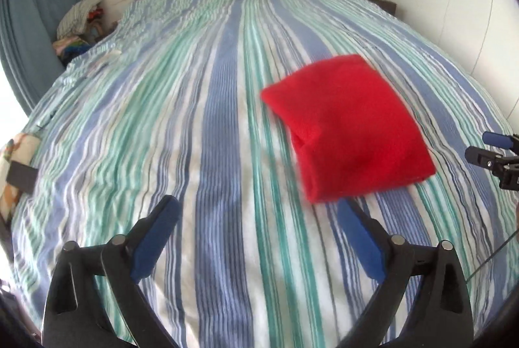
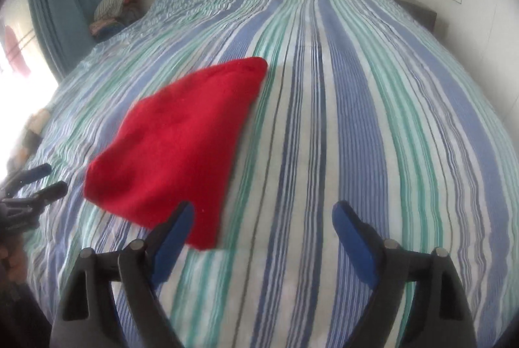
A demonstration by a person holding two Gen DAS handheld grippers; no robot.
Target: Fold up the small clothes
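Red cloth mid-frame on striped bed, both tools released: left tool, right tool; pinch near corners, fold squarely.

So the folded red fleece garment is lying flat on the bed with the blue, green and white striped cover. The left gripper with black arms and blue pads hovers just short of it, jaws spread wide, nothing in them. The right gripper pokes in at the right edge.
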